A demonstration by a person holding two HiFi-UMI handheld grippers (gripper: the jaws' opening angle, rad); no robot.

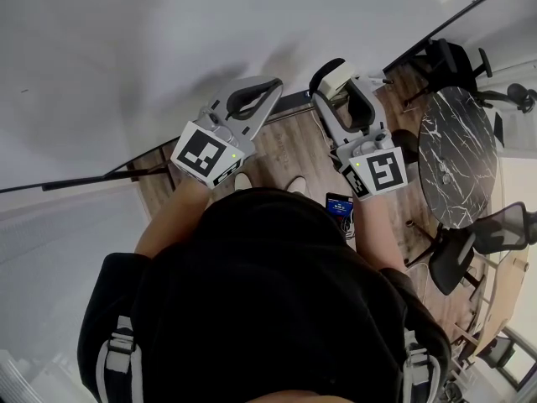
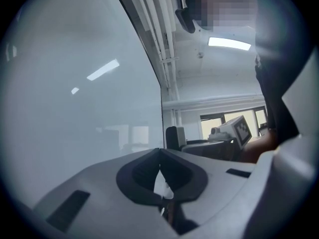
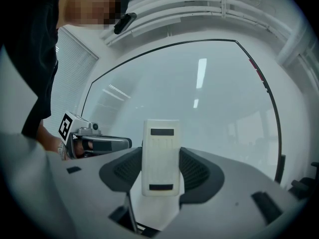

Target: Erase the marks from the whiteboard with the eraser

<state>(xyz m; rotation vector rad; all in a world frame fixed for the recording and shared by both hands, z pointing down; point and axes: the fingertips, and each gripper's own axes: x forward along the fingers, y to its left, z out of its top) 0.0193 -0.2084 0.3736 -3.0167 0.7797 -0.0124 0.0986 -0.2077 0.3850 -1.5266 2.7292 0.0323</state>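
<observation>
A person stands before the whiteboard (image 1: 126, 57), which fills the upper left of the head view. The left gripper (image 1: 267, 89) and the right gripper (image 1: 334, 75) are raised side by side near the board's lower edge. The eraser (image 3: 160, 156) sits between the right gripper's jaws, facing the board. At the person's right stands a round table (image 1: 457, 154), with a chair (image 1: 453, 61) beyond it and a second chair (image 1: 453, 259) on its near side.
</observation>
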